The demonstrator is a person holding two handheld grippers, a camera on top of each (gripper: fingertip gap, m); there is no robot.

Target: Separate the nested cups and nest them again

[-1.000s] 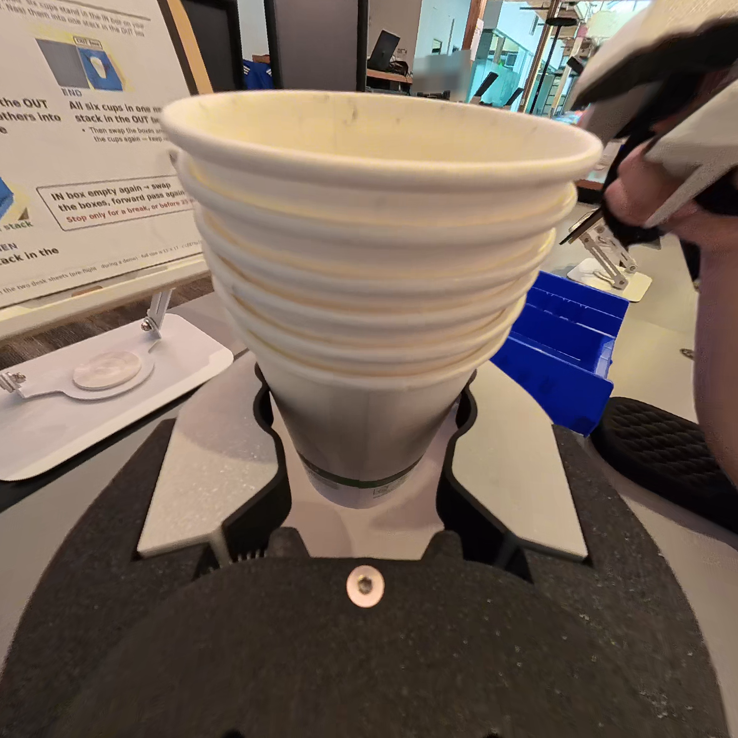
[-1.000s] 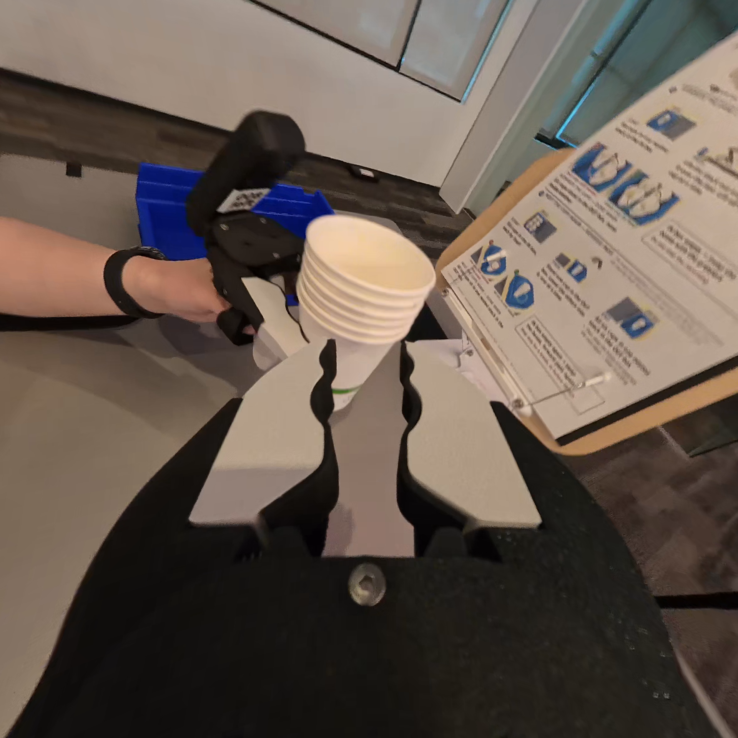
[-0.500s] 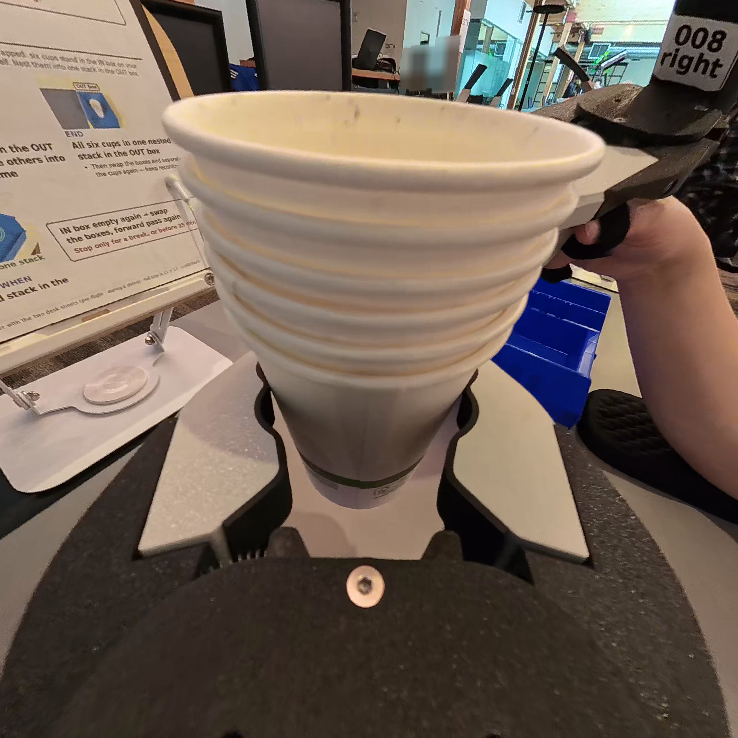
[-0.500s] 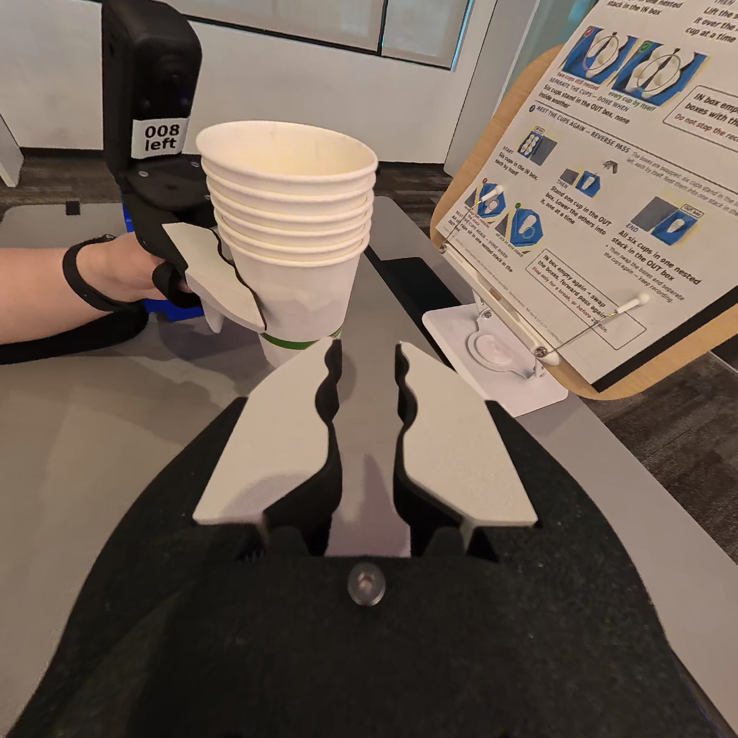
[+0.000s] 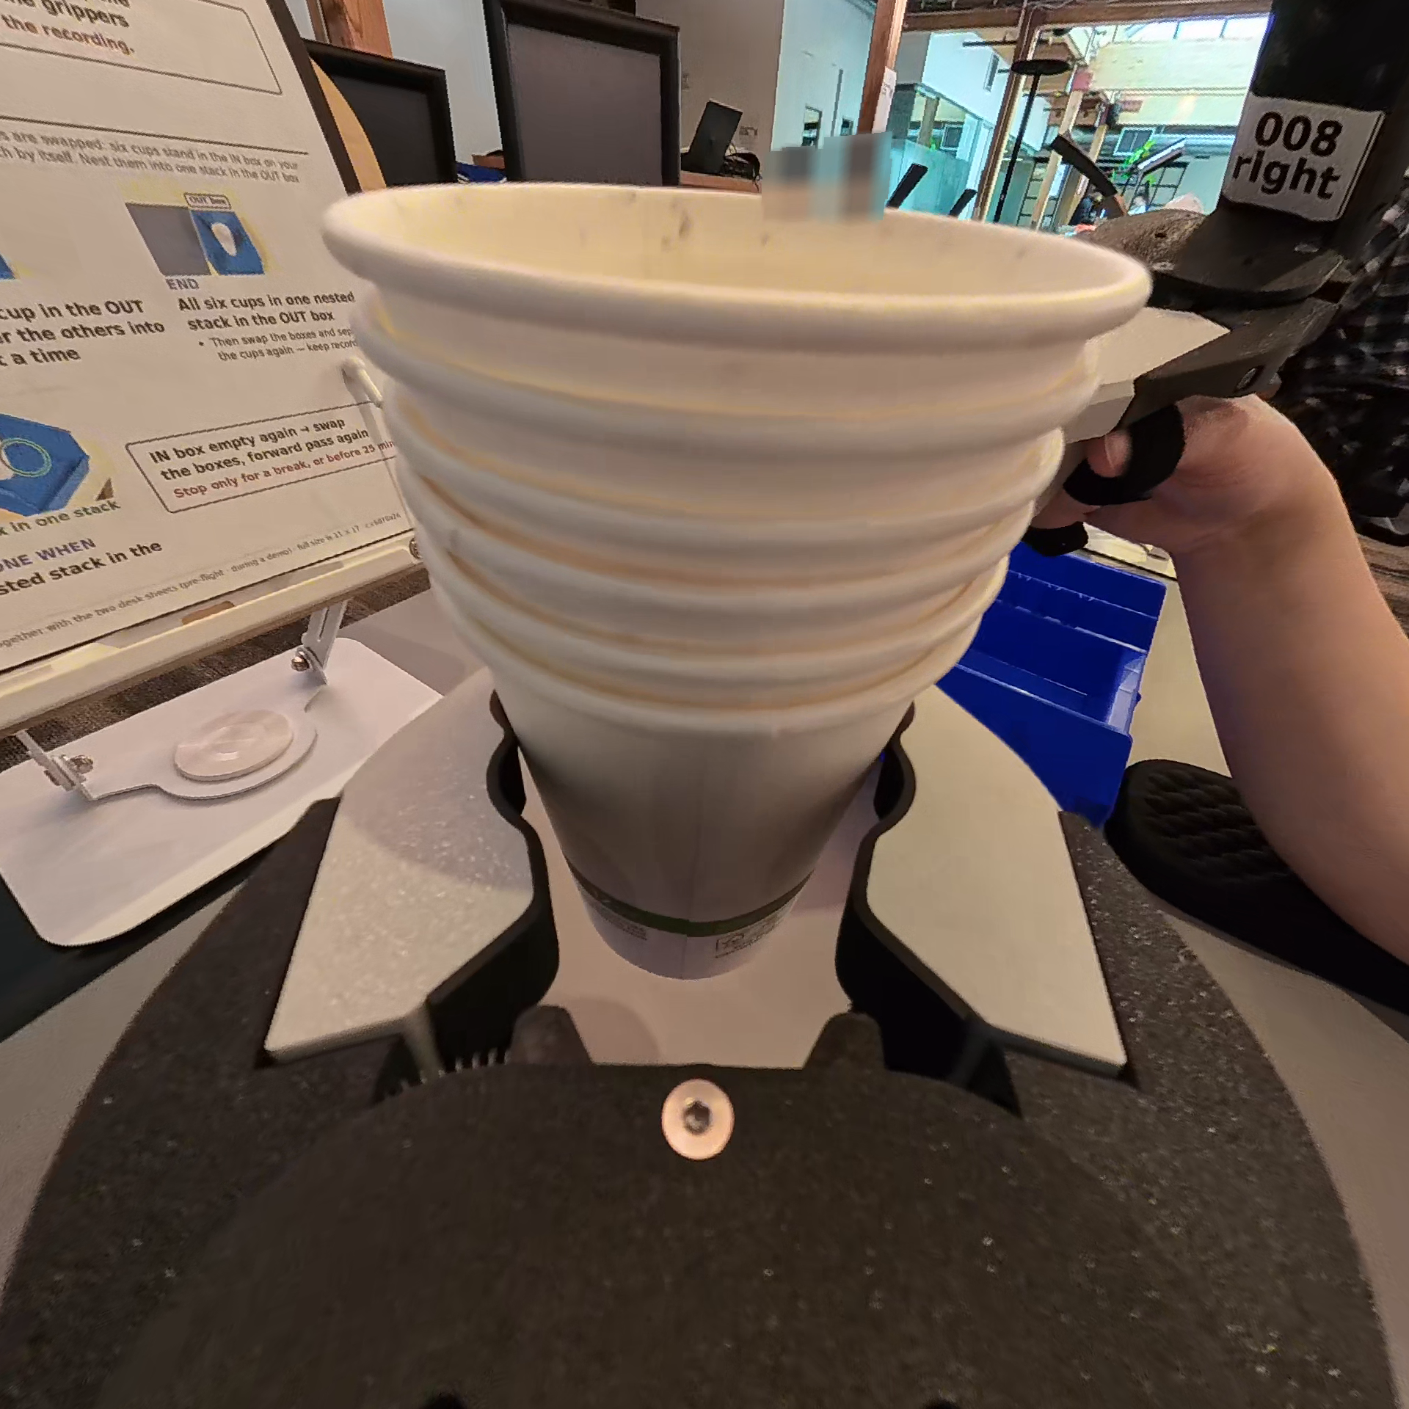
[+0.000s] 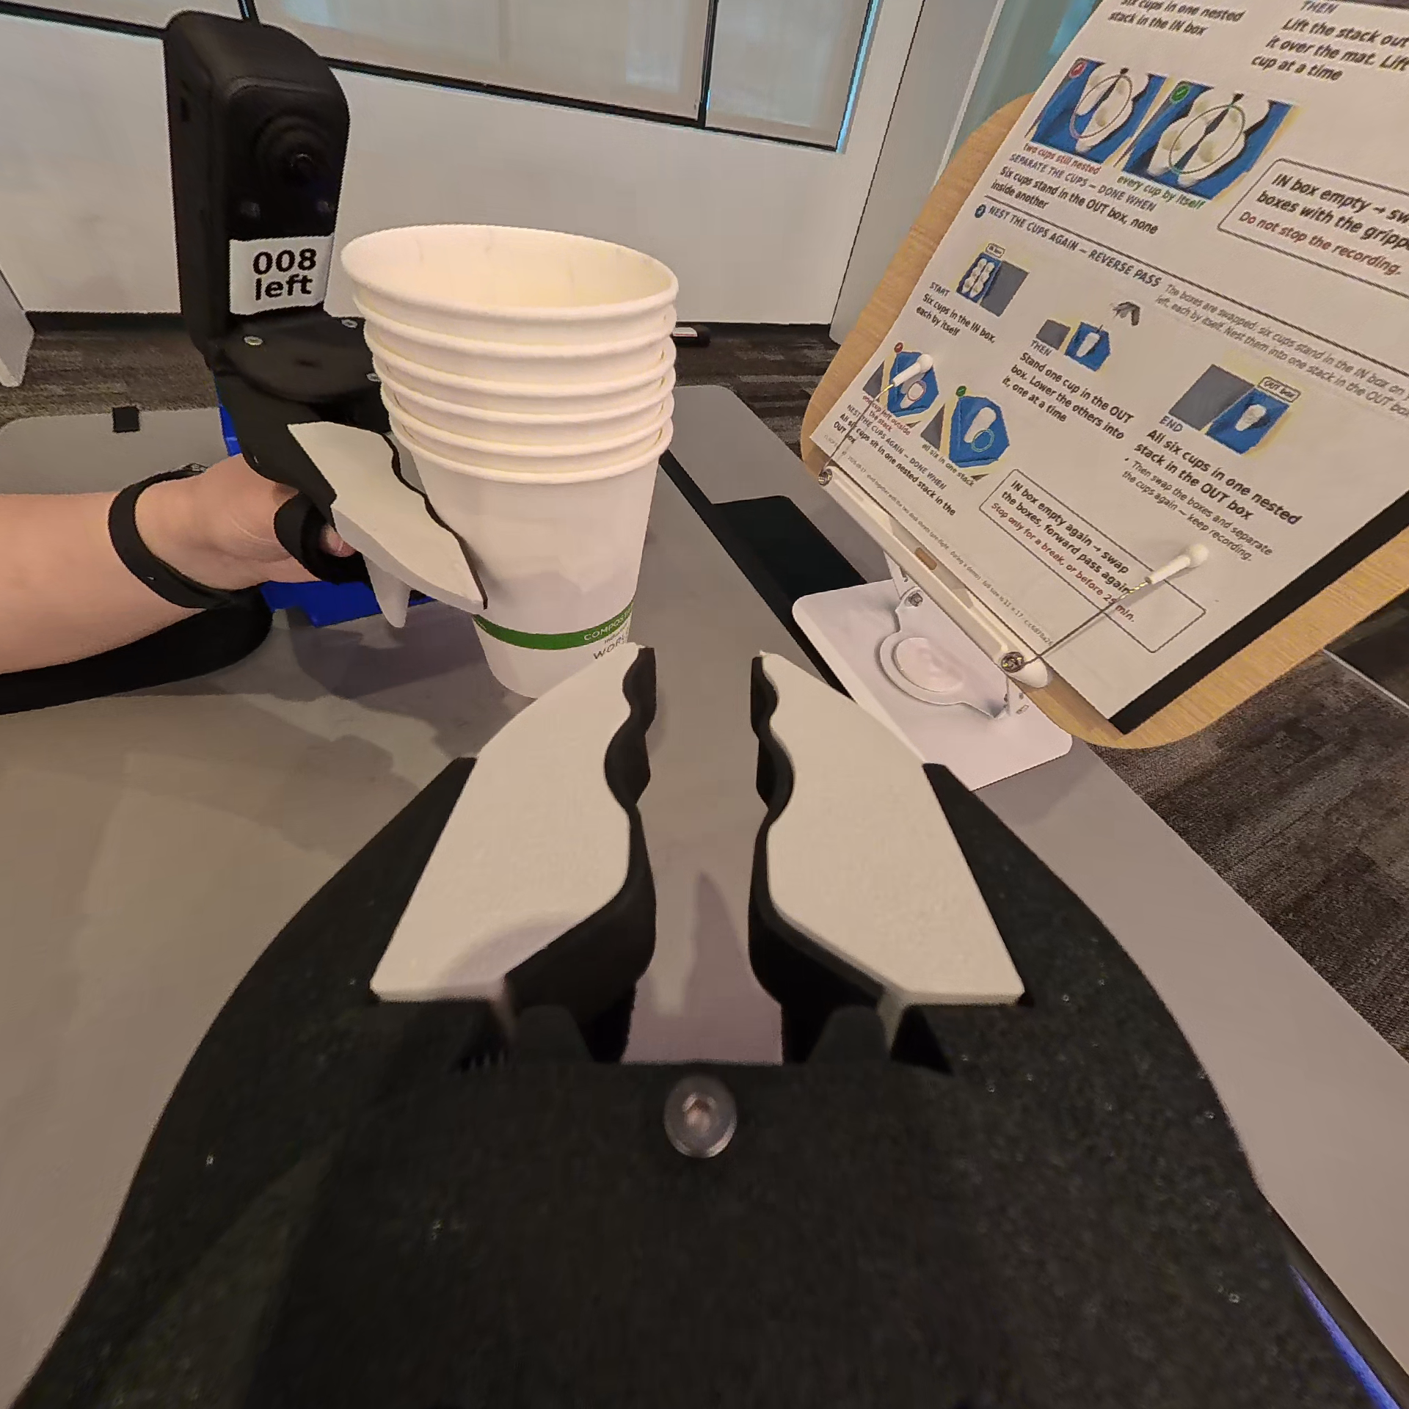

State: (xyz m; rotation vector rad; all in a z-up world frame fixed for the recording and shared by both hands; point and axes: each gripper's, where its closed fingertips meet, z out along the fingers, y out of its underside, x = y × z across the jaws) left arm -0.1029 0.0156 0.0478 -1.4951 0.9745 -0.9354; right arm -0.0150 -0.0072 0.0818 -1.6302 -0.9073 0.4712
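Upright, cup stack (image 6: 518,427) clamped by left tool (image 5: 698,831); right tool (image 6: 701,686) empty.

blue bin (image 5: 1067,671) half hidden (behind cups (image 5: 717,473))

cups (image 6: 526,427): white, green band near the base
bin (image 5: 1060,671): blue
fingers (image 6: 861,839): pale grey, black pads
table (image 6: 190,800): grey
wristband (image 6: 141,549): black

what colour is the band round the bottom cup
Green, on the stack of cups held by the left gripper; clearest in the right wrist view.
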